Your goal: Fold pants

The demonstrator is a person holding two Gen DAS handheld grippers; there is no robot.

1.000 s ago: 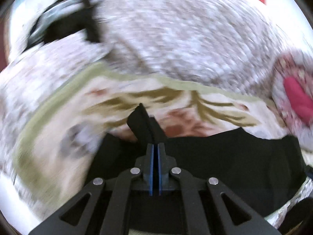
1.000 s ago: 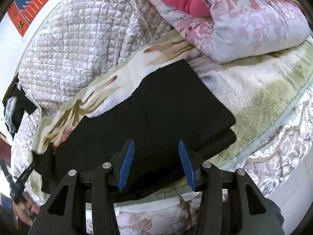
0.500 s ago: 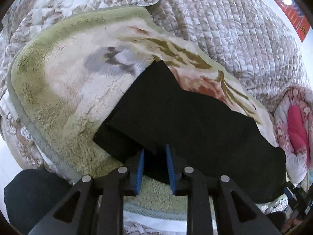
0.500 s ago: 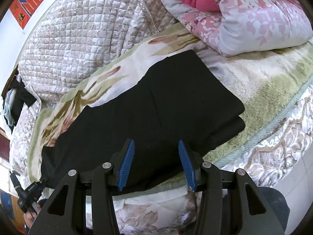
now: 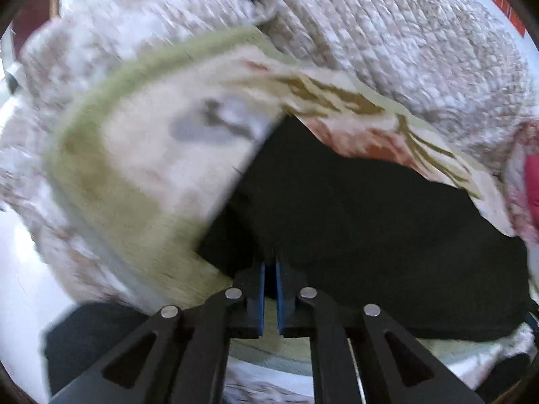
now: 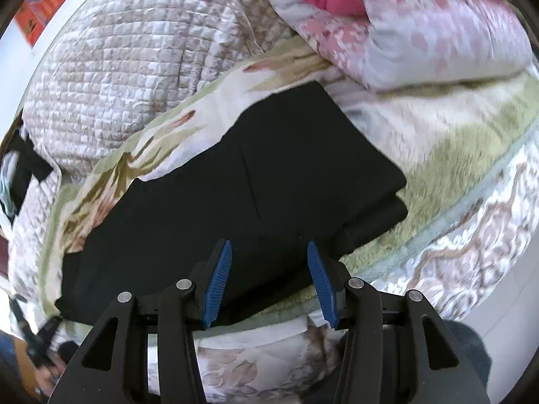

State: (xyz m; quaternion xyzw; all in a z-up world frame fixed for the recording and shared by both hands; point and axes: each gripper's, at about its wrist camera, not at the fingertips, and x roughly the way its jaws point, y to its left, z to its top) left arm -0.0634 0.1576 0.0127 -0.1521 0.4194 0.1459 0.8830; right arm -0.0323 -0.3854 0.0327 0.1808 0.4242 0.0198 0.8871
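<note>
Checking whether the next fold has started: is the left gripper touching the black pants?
Touching. In the left wrist view the left gripper, whose jaws have just been closing, is pinched on the near edge of the black pants, with dark cloth between the blue pads.

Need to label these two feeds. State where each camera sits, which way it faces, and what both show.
Left wrist: on the left tongs, angled down across the bed at one end of the black pants; blue pads nearly together, having just closed on the fabric edge.
Right wrist: on the right tongs, angled down at the pants' doubled-over end; pads open, holding nothing.
Shared: pants, floral blanket, quilted cover, pink bedding.
</note>
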